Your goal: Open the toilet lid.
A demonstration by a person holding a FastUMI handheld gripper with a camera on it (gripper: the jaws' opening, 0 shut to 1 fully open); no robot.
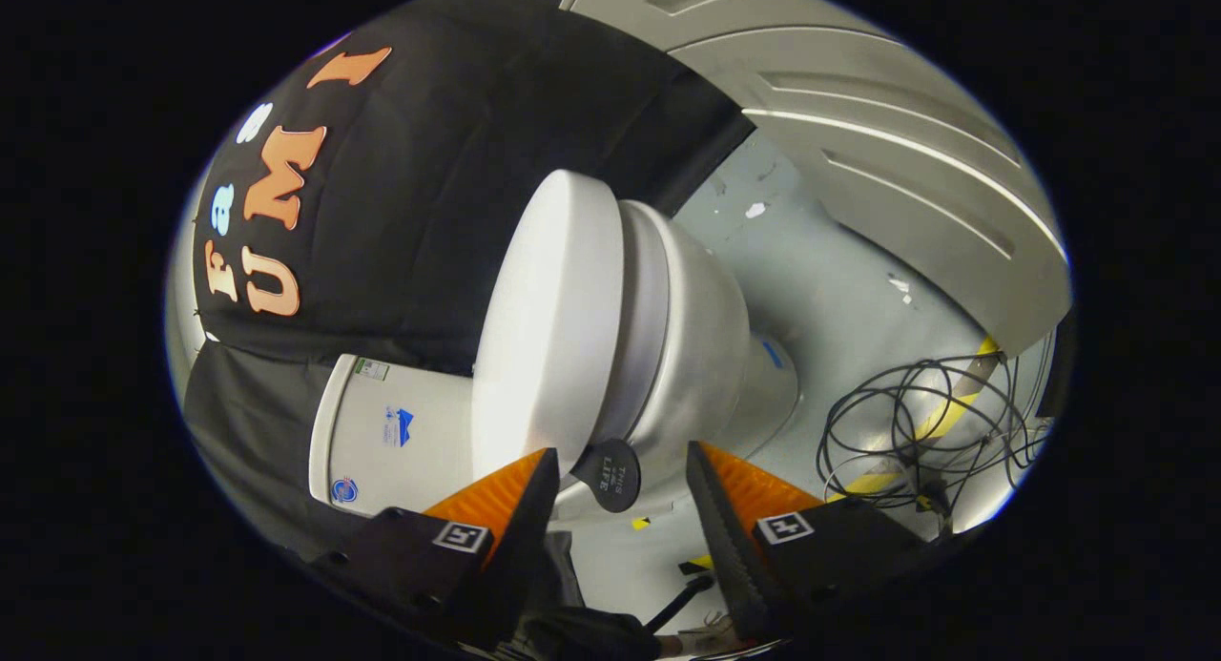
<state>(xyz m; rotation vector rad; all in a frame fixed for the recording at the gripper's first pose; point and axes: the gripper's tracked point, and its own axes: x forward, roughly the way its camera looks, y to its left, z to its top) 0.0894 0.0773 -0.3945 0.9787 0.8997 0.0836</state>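
In the gripper view my tongs point(618, 494) stand open, the two fingers point(520, 508) well apart and holding nothing. Just ahead, in the gap between them, sits one small dark round tab point(608, 474) fixed at the edge of the toilet lid point(548, 318). I count one toilet point(687, 356), its lid lying close against the seat, and one tank point(391, 432) beside my left finger. The lid's rim runs from that finger away toward the dark cloth wall point(401, 194). Beyond my right finger the grey floor point(830, 299) lies bare up to one tangle of black cables point(916, 423) and a yellow-striped strip point(944, 413).
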